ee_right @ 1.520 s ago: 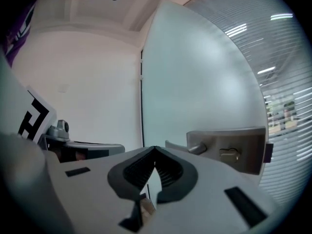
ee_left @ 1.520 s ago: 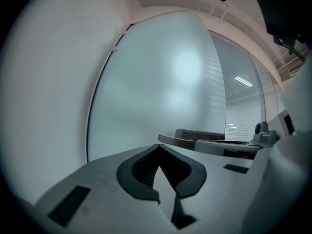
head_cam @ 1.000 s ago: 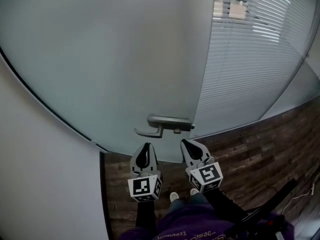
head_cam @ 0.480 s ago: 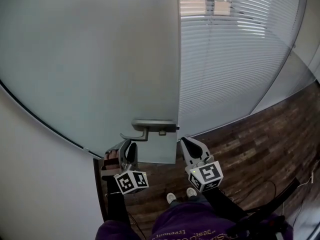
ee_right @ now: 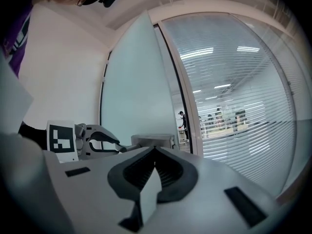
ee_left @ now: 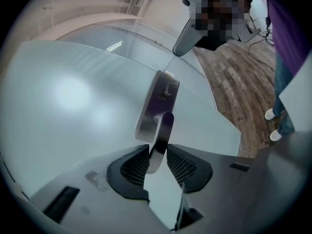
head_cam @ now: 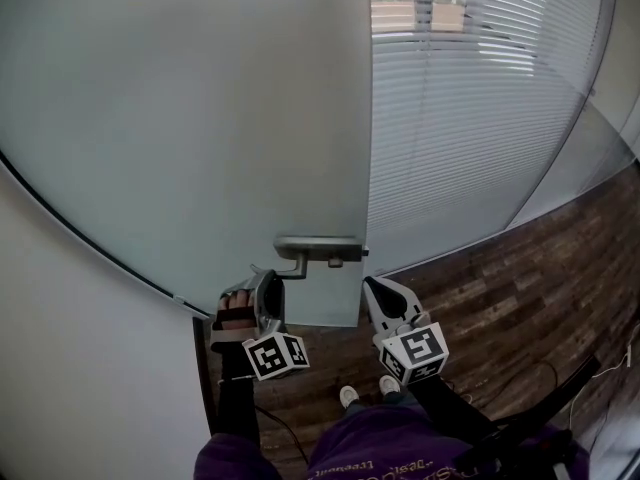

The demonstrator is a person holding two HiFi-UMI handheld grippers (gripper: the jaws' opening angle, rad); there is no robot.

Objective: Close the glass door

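Observation:
The frosted glass door (head_cam: 200, 118) stands ajar, its free edge just right of the metal door handle (head_cam: 318, 248). My left gripper (head_cam: 262, 278) lies rolled on its side at the free end of the lever. In the left gripper view the lever (ee_left: 161, 130) runs between both pads, which press on it; my left gripper (ee_left: 157, 152) opened its jaws within the last second. My right gripper (head_cam: 375, 290) hovers below the door's edge, shut and empty. The right gripper view shows my right gripper (ee_right: 155, 150) with its pads together, facing the handle plate (ee_right: 152, 140).
A glass wall with white blinds (head_cam: 480, 118) fills the right side. Dark wood floor (head_cam: 500, 288) lies below, with my shoes (head_cam: 348, 396) and a cable. A white wall (head_cam: 70, 348) borders the left. Through the door gap, distant people (ee_right: 181, 121) stand.
My left gripper has rolled onto its side and moved left to the lever's end, and its jaws now hold the lever. The right gripper has barely shifted.

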